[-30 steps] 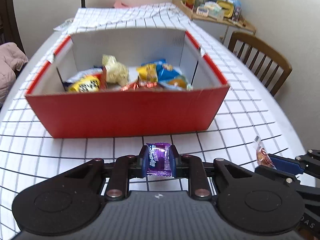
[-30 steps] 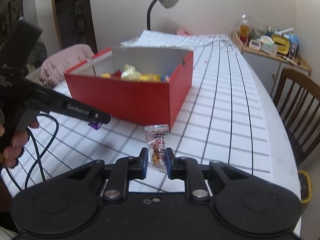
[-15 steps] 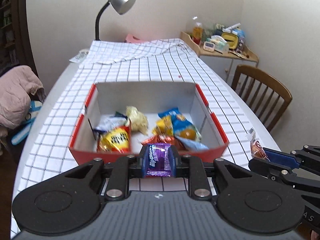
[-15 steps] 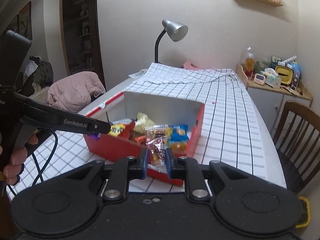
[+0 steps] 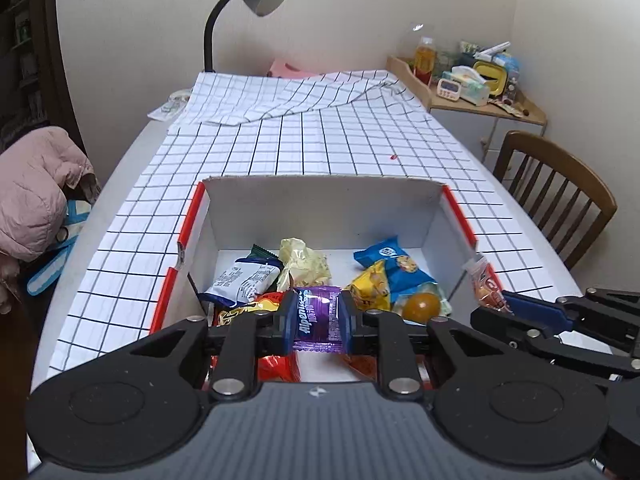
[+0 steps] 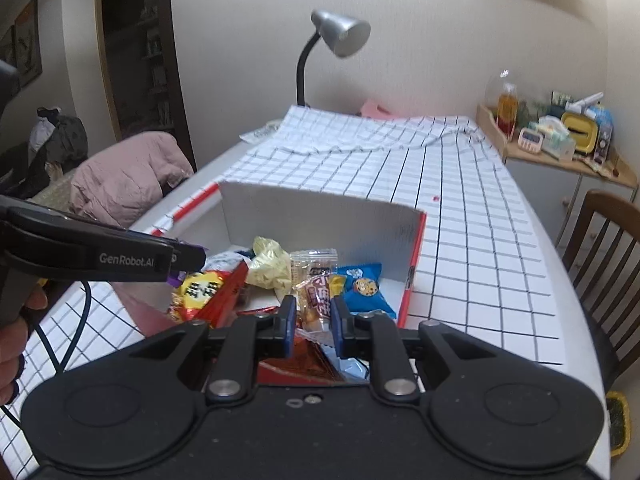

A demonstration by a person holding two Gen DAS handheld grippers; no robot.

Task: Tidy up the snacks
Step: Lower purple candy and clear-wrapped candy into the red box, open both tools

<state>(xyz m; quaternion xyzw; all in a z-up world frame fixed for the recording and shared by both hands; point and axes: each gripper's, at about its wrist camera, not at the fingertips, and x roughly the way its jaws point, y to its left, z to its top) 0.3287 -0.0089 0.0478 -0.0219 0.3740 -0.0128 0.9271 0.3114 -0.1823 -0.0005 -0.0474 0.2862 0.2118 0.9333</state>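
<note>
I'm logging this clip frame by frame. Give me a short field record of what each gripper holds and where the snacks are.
left gripper: shut on purple candy packet, above the box
right gripper: shut on clear-wrapped snack, above the box
container: red cardboard box with white interior, open top
contents: blue cookie packet, pale yellow wrapper, others
surface: white grid-pattern tablecloth
</note>
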